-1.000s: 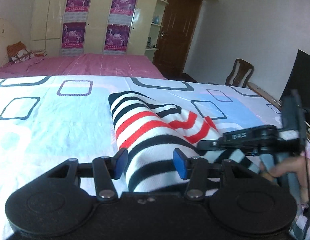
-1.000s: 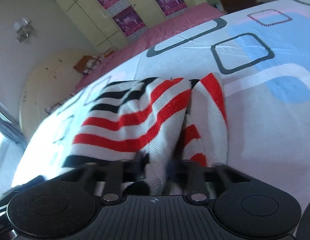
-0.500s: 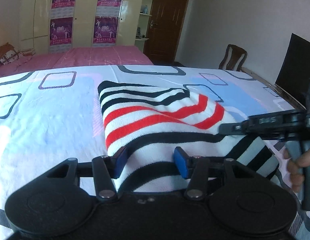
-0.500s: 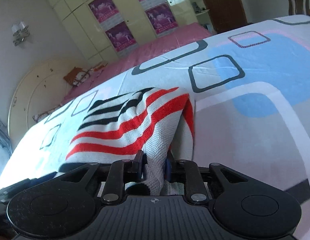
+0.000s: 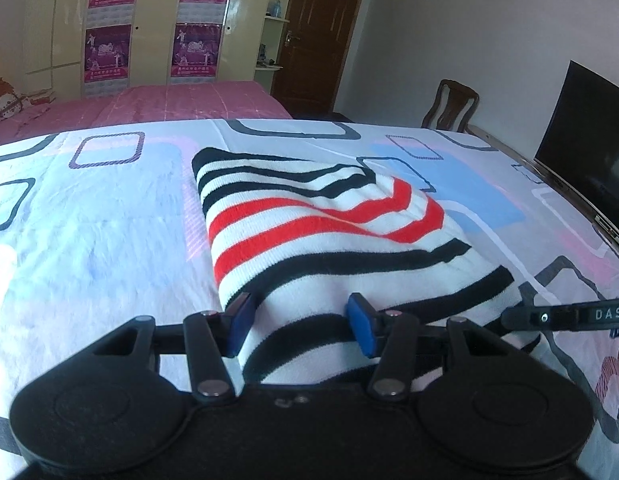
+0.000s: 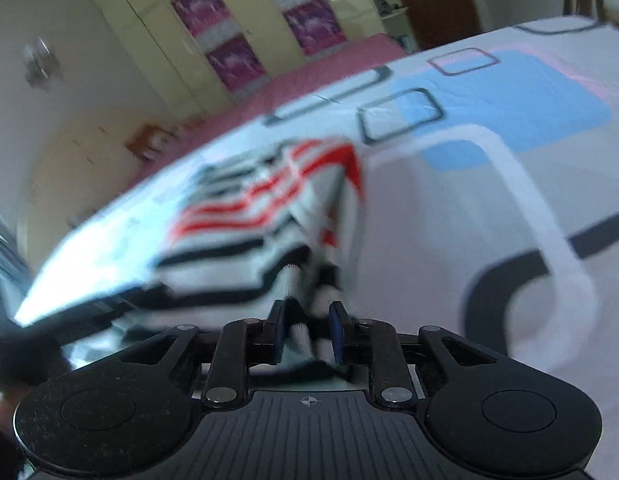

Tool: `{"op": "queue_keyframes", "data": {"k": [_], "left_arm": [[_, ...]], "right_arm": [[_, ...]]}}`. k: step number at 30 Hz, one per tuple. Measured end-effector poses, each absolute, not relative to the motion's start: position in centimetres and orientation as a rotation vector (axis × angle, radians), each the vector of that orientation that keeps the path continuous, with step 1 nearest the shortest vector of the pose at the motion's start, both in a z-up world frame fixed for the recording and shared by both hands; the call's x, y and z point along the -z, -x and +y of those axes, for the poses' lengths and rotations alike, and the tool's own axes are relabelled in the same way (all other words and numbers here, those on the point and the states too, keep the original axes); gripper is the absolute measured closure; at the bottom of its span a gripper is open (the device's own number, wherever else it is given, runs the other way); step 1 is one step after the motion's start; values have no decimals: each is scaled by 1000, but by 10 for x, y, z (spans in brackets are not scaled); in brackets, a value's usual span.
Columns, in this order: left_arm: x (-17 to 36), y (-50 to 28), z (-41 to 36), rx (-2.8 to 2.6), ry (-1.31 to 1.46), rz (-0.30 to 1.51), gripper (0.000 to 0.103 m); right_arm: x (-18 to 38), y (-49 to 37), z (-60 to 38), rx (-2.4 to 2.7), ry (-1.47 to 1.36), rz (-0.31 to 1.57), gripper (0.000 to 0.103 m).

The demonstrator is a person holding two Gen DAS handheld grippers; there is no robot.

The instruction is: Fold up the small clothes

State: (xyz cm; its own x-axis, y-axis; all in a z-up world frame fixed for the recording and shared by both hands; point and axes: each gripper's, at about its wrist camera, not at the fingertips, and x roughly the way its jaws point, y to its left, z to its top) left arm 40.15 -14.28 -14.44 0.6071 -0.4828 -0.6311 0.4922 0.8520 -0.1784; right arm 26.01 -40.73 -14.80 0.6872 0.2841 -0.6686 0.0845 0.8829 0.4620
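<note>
The sheet (image 5: 89, 248) lies bare at the left of the left wrist view, and the sweater (image 5: 309, 232) lies on it just right of middle, its striped length running away from the camera toward the far pink bed (image 5: 169, 100), so its long axis lines up with the way both tools point. The left gripper (image 5: 301, 330) sits at the near end of that length: its blue pads (image 5: 359, 326) stand apart with the near hem bulging up between them, and whether they press the cloth or only straddle it cannot be told from here. Further right, the right gripper (image 6: 307, 332) has its jaws nearly closed and clamped on a thin bunch of the sweater's near right edge, where the knit rises into a loose ridge; the right wrist view is blurred, so how much cloth it has is unclear. Both tools are thus at the same near end, left on the left corner, right on the right side. In my judgement the coming fold turns on that: the free length lies straight ahead, so the near end would be carried forward over it.
</note>
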Motion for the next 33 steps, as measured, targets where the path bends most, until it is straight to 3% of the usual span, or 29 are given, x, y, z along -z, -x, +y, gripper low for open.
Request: {"op": "queue_keyframes", "data": {"k": [6,20,33], "left_arm": [[141,-400,-145,560,-26,733,52],[105,-434,-152,532,17,655,54],[132,-503,-177,457,43,699,59]], "right_arm": [[172,-250,-420,-94,-677,839,82],[102,-296,-411,-94,-439,695,81],[127,-411,-384,-39,-256,709,82]]}}
